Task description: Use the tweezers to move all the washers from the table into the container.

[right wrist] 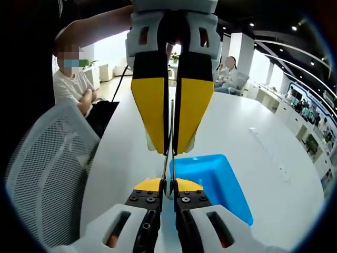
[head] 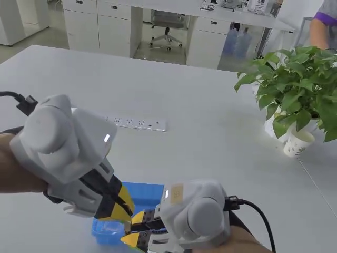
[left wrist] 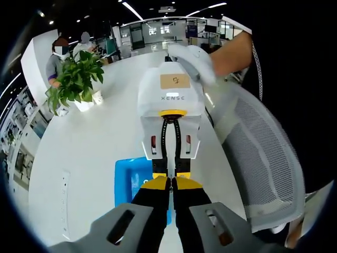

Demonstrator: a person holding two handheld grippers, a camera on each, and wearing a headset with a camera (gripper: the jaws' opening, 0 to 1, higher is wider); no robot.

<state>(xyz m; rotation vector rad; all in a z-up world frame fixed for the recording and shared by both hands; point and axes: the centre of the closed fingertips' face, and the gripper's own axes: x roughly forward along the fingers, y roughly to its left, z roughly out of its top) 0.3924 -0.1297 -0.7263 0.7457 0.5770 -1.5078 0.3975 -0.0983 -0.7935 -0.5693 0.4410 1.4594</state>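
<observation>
Two grippers are nose to nose right above the blue container (right wrist: 216, 184), and there is a reason for the huddle: the tweezers (right wrist: 171, 126) run between them. In the right gripper view the thin steel strip rises from the right gripper (right wrist: 168, 185), whose yellow-tipped jaws are pressed together on its lower end. It then runs up into the narrow slot between the long yellow jaws of the left gripper (right wrist: 171, 147), which close in on it from the other side. Both pairs look to be pinching the same tool, one at each end.

To my eye this is a re-grip or a handover. One gripper steadies the tweezers while the other finds a hold that can squeeze the legs. Doing it over the container's near edge makes sense, since a slip would drop the tool where the work is.

The container itself lies flat on the white table (head: 200, 105), just under the meeting jaws. I cannot tell whether any washer lies inside it or beside it, as such small parts are too fine to make out here.

Well beyond the container a white power strip (head: 134, 123) lies on the table, and farther off to the right stands a potted plant (head: 295, 84), both clear of the action.
</observation>
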